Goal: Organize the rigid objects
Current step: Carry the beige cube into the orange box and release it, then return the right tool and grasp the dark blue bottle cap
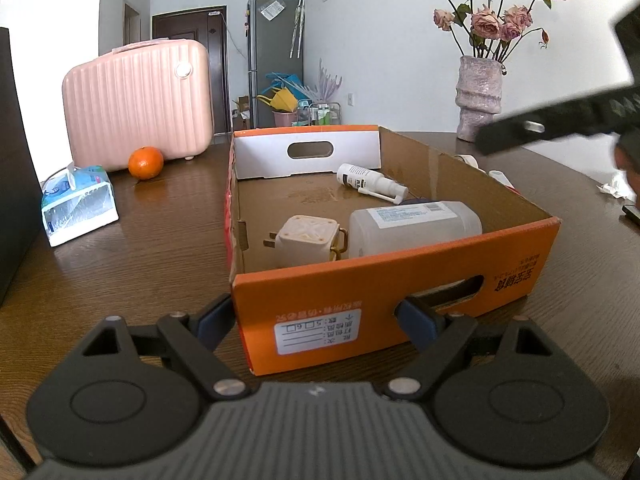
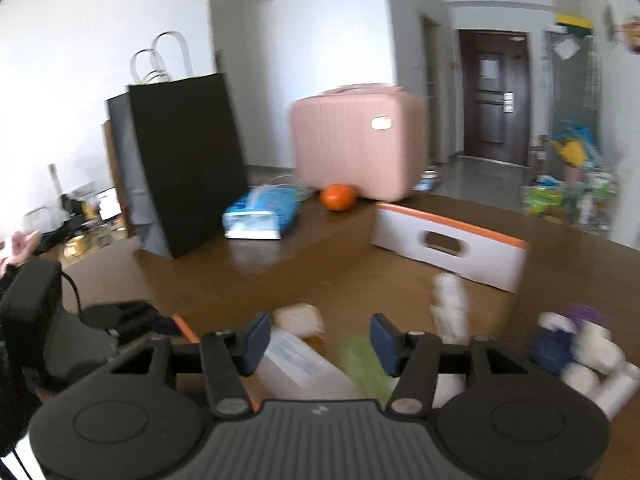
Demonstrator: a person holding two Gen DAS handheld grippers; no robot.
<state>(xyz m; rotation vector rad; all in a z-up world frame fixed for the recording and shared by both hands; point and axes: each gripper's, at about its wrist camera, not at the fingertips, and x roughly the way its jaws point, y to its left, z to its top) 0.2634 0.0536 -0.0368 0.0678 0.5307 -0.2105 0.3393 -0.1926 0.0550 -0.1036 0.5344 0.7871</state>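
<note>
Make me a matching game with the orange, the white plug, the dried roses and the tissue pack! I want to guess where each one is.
Things:
1. orange
2. white plug
3. dried roses
4. tissue pack

Places:
A. in the vase
B. inside the cardboard box
C. beside the pink case
D. on the table, left of the box

Pairs: 1-C, 2-B, 3-A, 4-D

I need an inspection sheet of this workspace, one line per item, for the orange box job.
Surface: dark wooden table.
Job's things: orange cardboard box holding a white spray bottle, a translucent plastic bottle and a cream plug adapter.
Clutter: orange, tissue pack, pink case, flower vase, black paper bag.
Grippers: left gripper jaws straddle the box's near wall; right gripper open above the box, view blurred.
Cables: nothing seen.
Surroundings: grey fridge, dark door.
</note>
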